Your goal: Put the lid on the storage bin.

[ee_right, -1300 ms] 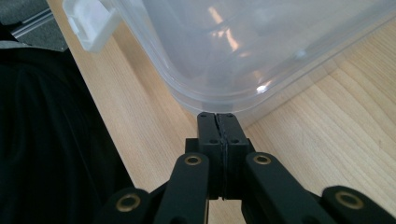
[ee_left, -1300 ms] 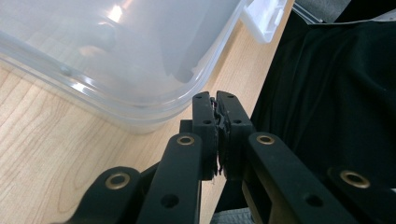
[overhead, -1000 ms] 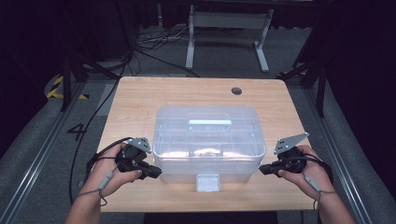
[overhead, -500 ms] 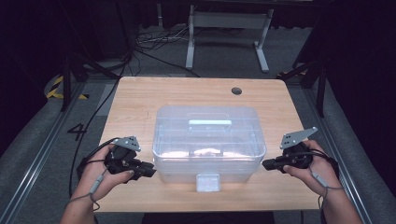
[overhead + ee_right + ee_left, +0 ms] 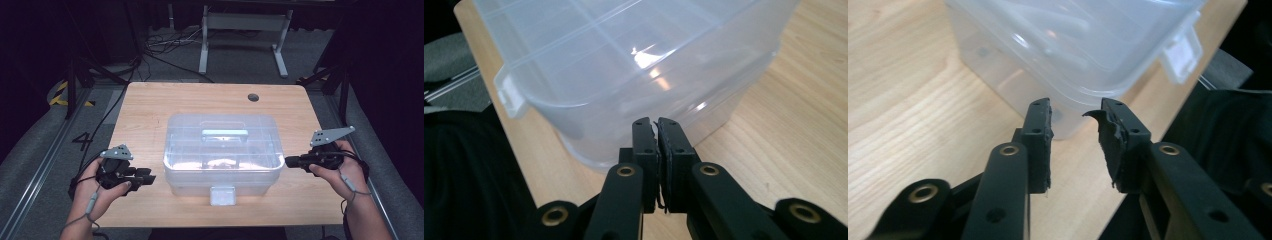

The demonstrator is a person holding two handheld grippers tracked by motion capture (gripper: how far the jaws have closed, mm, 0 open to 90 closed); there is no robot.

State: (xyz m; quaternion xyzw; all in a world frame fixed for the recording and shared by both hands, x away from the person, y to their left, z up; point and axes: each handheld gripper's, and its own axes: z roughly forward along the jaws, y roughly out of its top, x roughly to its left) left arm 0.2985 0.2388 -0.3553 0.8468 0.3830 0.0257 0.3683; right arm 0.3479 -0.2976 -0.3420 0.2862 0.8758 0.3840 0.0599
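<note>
Beside the clear box (image 5: 222, 150), both tongs (image 5: 150, 178) empty.

The clear plastic box (image 5: 222, 150) blurs its contents beyond telling; its far side is cut off in both gripper views.

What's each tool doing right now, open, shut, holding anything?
Left tool: open, just been opening, nothing between its jaws.
Right tool: shut, holding nothing.

A single white numeral "4" (image 5: 81, 141) was marked on the grey floor (image 5: 35, 150) just left of the wooden surface (image 5: 150, 105), seen in the high view. Yellow-and-black hazard striping (image 5: 62, 95) lay on the floor farther back on the left. No other text, label or brand was legible.
</note>
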